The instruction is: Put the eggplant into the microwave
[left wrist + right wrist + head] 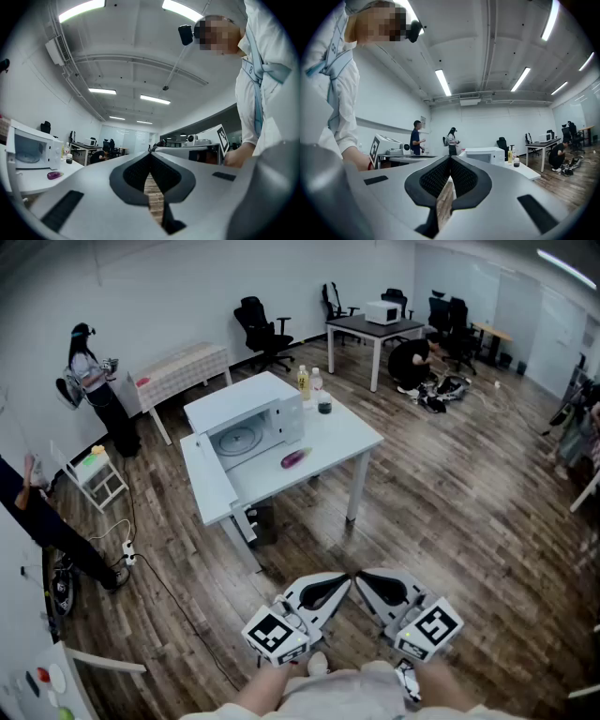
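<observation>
- Left gripper: jaws fully closed, nothing held, carried low by the operator's body, well apart from the table.
- Right gripper: jaws together, empty, just beside the left.
- Microwave: on the table's left part, door open, cavity exposed.
- Eggplant: lies on the tabletop, near the cavity's right front.
- Handling, as a judgement: probably light, with smooth skin likely to slip. Grip across the thick middle, jaws square to the long axis.

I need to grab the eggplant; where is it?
In the head view's centre, the eggplant lies on the white table, just before the open microwave's right corner.
</observation>
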The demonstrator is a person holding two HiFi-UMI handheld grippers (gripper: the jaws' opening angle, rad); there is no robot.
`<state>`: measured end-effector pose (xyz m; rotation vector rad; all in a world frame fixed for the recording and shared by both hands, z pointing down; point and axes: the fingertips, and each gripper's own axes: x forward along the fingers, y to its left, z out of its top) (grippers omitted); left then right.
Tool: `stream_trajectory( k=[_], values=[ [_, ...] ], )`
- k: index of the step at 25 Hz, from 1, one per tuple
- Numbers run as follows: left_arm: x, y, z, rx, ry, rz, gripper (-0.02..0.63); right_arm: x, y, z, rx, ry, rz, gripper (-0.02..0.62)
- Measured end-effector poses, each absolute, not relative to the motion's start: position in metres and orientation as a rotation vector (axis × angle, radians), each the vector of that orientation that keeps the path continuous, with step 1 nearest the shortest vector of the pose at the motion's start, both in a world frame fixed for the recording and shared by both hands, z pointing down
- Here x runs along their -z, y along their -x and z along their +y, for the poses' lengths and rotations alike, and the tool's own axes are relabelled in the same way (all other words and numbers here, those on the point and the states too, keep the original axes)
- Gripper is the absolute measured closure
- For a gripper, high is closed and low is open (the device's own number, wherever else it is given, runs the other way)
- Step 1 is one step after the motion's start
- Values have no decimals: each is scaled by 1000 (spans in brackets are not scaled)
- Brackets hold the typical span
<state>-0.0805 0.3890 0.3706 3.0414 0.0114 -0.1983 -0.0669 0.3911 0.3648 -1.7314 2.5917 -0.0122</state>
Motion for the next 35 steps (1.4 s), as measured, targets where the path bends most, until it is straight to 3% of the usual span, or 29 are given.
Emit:
stream_trajectory(
  k=[35],
  values=[
    [-367,95,302,261,-3038,-28,604,-374,83,303,60,1659,2593,560]
  ],
)
